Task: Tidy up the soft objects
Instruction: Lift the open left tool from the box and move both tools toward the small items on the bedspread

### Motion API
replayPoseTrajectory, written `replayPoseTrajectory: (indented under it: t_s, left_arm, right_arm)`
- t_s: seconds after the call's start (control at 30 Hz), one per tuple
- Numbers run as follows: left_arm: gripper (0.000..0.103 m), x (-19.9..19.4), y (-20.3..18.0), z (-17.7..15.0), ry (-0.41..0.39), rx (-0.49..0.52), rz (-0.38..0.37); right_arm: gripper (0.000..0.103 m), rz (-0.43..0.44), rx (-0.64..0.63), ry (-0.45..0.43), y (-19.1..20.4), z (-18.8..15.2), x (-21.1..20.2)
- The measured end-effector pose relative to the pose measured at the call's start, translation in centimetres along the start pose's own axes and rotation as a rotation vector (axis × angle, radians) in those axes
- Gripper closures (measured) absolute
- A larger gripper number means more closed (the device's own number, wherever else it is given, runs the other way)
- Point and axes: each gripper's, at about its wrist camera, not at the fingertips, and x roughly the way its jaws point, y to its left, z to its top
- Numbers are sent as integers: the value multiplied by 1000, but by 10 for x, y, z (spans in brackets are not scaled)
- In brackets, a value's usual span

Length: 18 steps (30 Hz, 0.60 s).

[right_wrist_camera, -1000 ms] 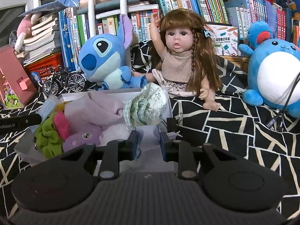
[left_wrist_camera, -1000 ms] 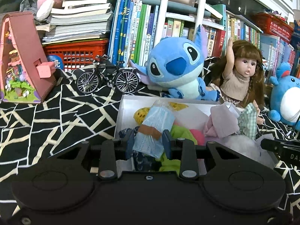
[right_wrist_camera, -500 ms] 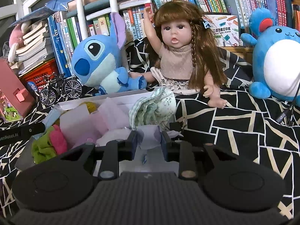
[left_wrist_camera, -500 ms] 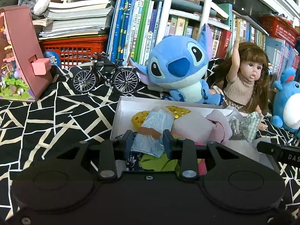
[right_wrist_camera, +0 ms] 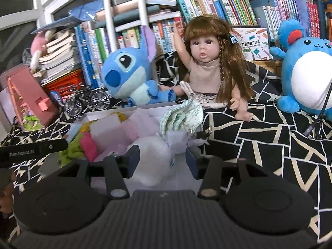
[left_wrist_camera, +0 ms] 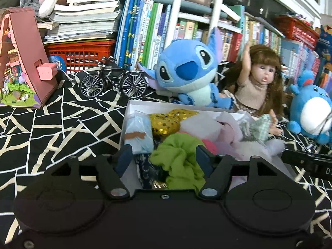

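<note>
Left gripper (left_wrist_camera: 164,155), jaws apart and empty, above the white box's (left_wrist_camera: 127,114) near-left corner beside the blue cloth bundle (left_wrist_camera: 138,133) and green scrunchie (left_wrist_camera: 178,159); right gripper (right_wrist_camera: 161,159), likewise spread, over white fluff (right_wrist_camera: 154,155) at the near-right corner: release step apparently complete, next calling for withdrawal.

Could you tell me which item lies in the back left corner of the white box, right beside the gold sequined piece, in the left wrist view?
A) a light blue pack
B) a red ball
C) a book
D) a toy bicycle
A: the light blue pack rests inside the white box against its left wall, with the gold sequined piece right next to it.
</note>
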Motion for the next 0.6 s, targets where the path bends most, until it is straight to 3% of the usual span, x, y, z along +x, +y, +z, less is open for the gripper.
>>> replayPoseTrajectory:
  t_s: [0.3, 0.6]
  left_arm:
    - [27, -39, -29, -30, 10, 99, -124]
    - [26, -40, -50, -61, 90, 142, -187]
  right_arm:
    - [36, 30, -85, 3, 9, -29, -32]
    - [34, 15, -155, 52, 12, -59, -44]
